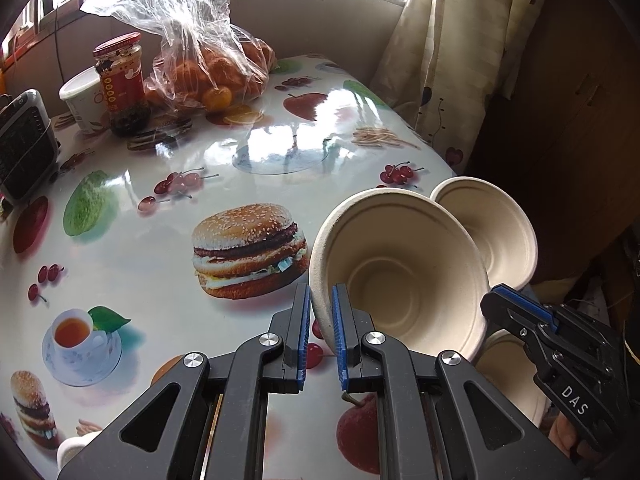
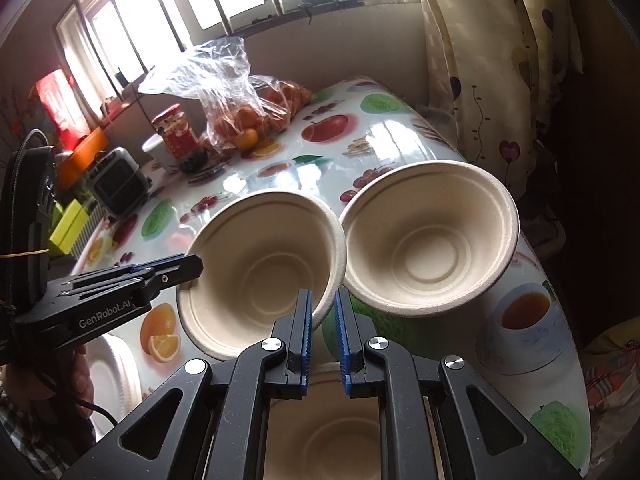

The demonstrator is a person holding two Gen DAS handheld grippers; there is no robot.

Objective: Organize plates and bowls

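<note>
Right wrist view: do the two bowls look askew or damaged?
Both are tipped steeply, not lying flat: the left bowl hangs from the left gripper, which pinches its rim; the right bowl tilts beside it. No spill or damage shows.

A clear plastic bag of oranges [image 1: 208, 68] is slumping at the far end of the counter [image 1: 132, 236], whose glossy cloth is showing burgers, cherries and teacups. A red-lidded jar [image 1: 122, 84] is standing beside a white tub [image 1: 82, 100], while a small dark heater [image 1: 24, 144] is sitting at the left edge and a patterned curtain [image 1: 436, 52] is hanging to the right.
</note>
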